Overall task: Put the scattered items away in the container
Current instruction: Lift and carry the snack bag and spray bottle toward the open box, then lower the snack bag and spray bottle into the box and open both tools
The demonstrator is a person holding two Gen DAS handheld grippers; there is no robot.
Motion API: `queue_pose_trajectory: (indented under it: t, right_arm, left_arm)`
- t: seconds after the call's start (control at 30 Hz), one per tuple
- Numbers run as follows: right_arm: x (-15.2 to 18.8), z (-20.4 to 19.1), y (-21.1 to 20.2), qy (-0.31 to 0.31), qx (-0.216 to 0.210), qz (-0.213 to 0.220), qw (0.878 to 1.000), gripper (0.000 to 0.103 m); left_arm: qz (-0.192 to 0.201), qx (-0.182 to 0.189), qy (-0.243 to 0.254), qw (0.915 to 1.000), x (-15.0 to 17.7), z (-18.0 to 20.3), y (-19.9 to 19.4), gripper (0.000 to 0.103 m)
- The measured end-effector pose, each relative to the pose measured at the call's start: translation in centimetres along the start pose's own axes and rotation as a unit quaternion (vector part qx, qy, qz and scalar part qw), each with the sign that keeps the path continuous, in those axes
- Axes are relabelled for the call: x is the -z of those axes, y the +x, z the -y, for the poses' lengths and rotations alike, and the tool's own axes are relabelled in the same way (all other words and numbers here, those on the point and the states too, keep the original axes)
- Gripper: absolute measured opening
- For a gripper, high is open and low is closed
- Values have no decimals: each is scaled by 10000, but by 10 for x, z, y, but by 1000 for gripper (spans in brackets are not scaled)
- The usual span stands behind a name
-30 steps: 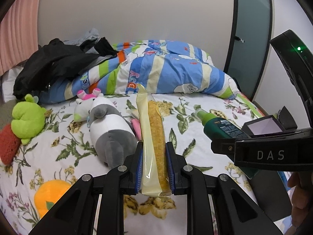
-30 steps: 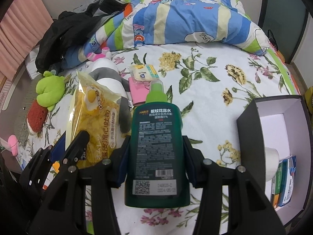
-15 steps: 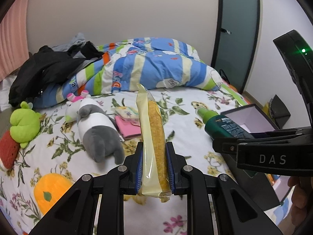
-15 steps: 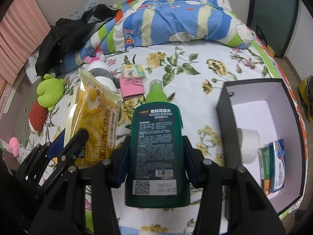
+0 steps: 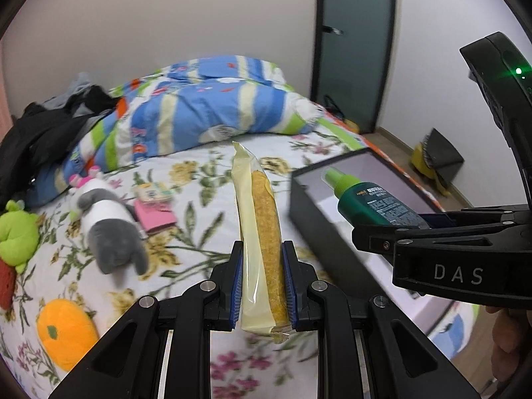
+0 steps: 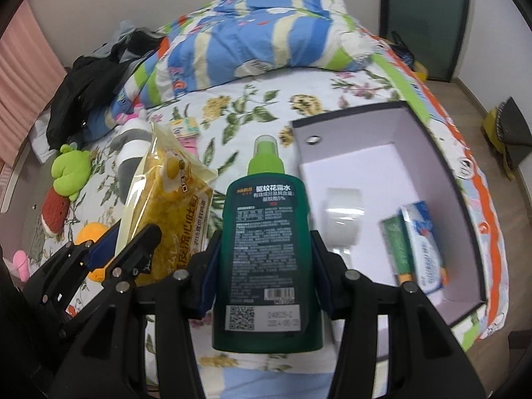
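Grippers clamped: L w/ snack pack, R w/ bottle.

A dark green spray bottle with a light green cap stands upright, clamped between the right tongs, just left of the open dark box on the bed, while a yellow bread packet stands edge-on, pinched in the left tongs.
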State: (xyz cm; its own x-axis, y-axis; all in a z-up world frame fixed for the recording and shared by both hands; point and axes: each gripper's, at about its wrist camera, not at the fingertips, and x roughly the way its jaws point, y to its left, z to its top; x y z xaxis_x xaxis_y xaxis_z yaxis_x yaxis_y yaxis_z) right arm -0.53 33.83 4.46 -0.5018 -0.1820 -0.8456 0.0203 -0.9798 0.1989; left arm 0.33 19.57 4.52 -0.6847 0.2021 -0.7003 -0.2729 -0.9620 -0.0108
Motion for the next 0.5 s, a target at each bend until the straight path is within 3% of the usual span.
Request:
queue_pose_trajectory:
  t: [0.5]
  right_arm:
    - [22, 119, -34, 622, 622, 48, 9961, 49]
  left_arm:
    - [-214, 752, 475, 9958, -22, 120, 23, 21]
